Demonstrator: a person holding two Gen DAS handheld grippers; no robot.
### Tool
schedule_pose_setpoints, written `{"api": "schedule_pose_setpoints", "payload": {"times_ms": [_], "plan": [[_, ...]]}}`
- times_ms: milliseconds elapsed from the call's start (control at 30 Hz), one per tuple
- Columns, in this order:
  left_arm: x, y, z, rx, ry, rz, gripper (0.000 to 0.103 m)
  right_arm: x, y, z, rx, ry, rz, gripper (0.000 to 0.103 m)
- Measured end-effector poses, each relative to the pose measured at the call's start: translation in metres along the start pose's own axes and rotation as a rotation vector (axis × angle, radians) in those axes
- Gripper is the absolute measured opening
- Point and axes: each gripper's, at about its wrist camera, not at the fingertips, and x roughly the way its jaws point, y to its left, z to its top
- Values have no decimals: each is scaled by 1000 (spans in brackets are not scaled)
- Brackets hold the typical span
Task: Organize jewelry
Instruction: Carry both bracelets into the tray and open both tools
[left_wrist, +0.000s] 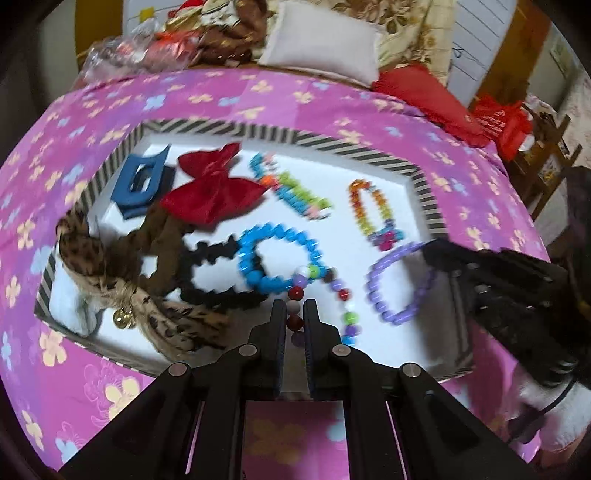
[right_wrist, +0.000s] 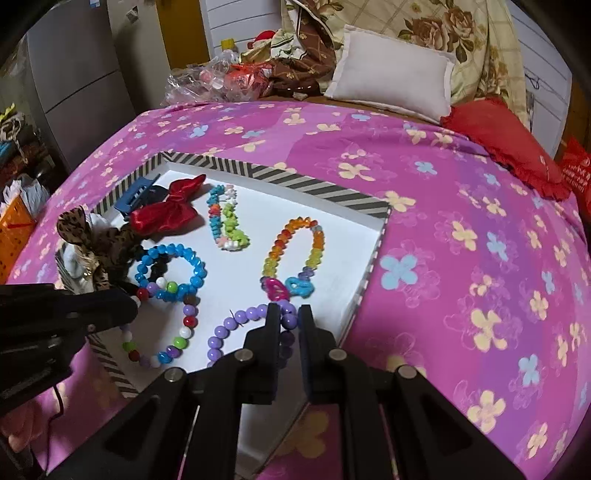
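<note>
A striped box (left_wrist: 332, 142) with a white floor lies on the bed and holds the jewelry. My left gripper (left_wrist: 294, 314) is shut on a multicoloured bead bracelet (left_wrist: 343, 293), with a red bead between its fingertips; the right wrist view shows this gripper (right_wrist: 125, 306) at the left over that bracelet (right_wrist: 184, 332). My right gripper (right_wrist: 289, 314) is shut on a purple bead bracelet (right_wrist: 229, 325). In the left wrist view its tip (left_wrist: 432, 251) meets the purple ring (left_wrist: 371, 295) at the ring's far side. Both bracelets rest on the box floor.
Also in the box are a blue bead bracelet (left_wrist: 275, 254), a black one (left_wrist: 207, 273), an orange-yellow one (right_wrist: 295, 243), a pastel one (right_wrist: 225, 221), a red bow (left_wrist: 212, 192), a blue hair claw (left_wrist: 142, 181) and a leopard scrunchie (left_wrist: 96, 254). Pink flowered bedspread (right_wrist: 461, 221) surrounds it; pillow (right_wrist: 391, 81) behind.
</note>
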Motion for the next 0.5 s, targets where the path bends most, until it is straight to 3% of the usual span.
{"api": "schedule_pose_setpoints", "payload": {"times_ms": [233, 400, 500], "plan": [[2, 1, -12, -1, 8, 16, 13, -7, -5, -6, 46, -5, -32, 11], [-3, 4, -13, -37, -5, 27, 13, -23, 2, -13, 66, -28, -5, 33], [-12, 4, -16, -25, -43, 68, 21, -37, 9, -22, 65, -55, -2, 42]]}}
